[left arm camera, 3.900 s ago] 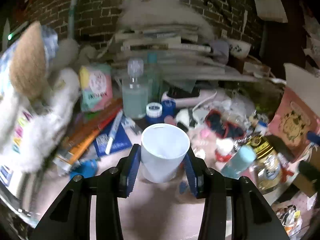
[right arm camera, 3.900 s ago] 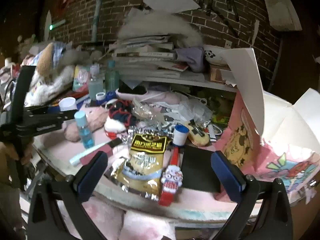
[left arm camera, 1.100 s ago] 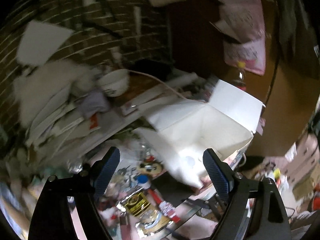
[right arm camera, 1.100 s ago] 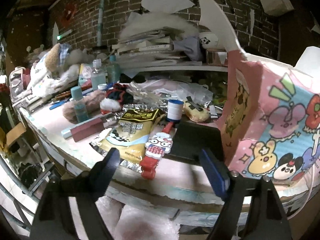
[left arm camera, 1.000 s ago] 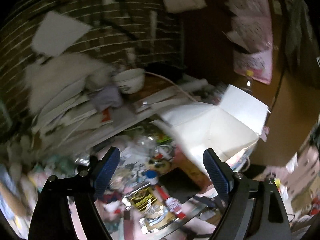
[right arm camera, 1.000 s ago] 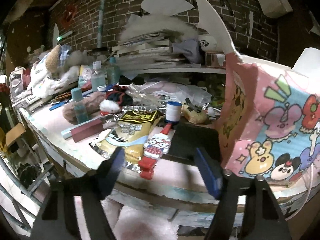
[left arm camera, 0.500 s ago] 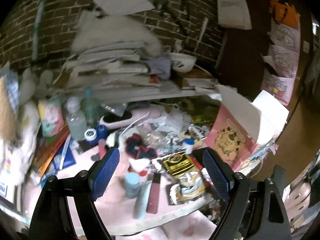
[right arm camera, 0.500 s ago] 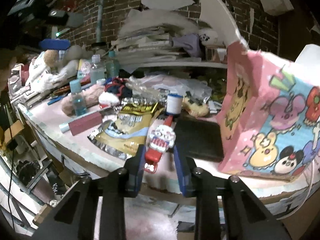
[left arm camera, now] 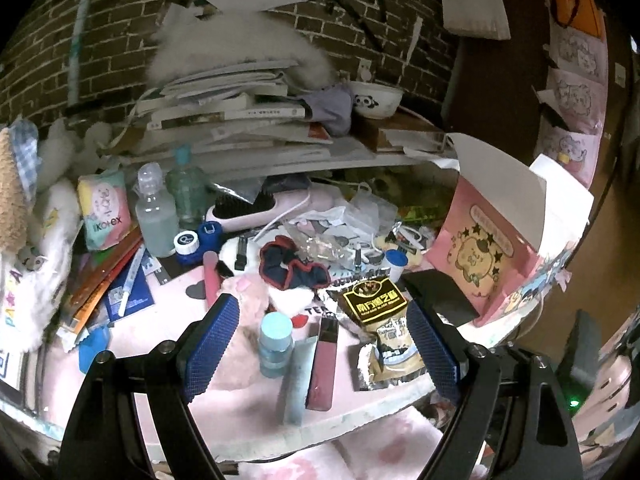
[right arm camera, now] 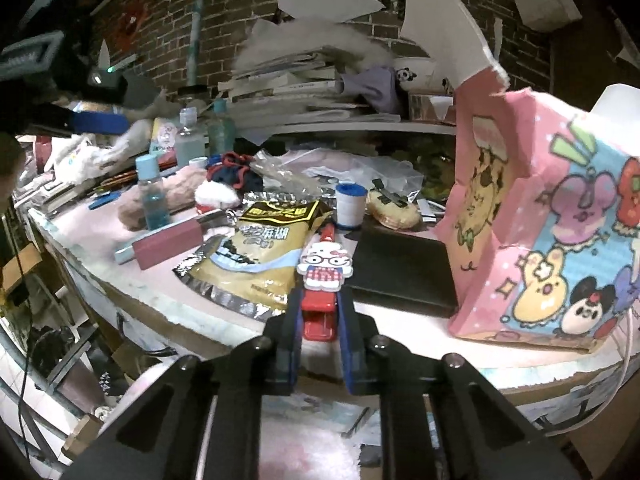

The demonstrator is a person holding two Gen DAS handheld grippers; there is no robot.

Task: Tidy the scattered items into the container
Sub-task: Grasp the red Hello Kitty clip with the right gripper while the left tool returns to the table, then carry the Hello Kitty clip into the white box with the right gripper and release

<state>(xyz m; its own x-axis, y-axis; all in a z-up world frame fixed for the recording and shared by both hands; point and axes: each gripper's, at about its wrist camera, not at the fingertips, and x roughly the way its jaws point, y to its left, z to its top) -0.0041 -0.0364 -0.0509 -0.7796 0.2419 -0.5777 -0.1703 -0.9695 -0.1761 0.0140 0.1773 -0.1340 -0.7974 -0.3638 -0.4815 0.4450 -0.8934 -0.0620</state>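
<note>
Brick wall backs a cluttered table [right arm camera: 400,344]. Right gripper [right arm camera: 319,320] pinches the red cartoon clip [right arm camera: 325,280] at lower centre, by the pink box [right arm camera: 560,240]; a thin end-grip may slip. Left gripper [left arm camera: 320,344] gapes empty.

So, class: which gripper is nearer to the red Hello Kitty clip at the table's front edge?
Right. The right gripper has closed on the red Hello Kitty clip, its pads against the clip's red end. The left gripper hangs open farther left, above the blue-capped bottle.
</note>
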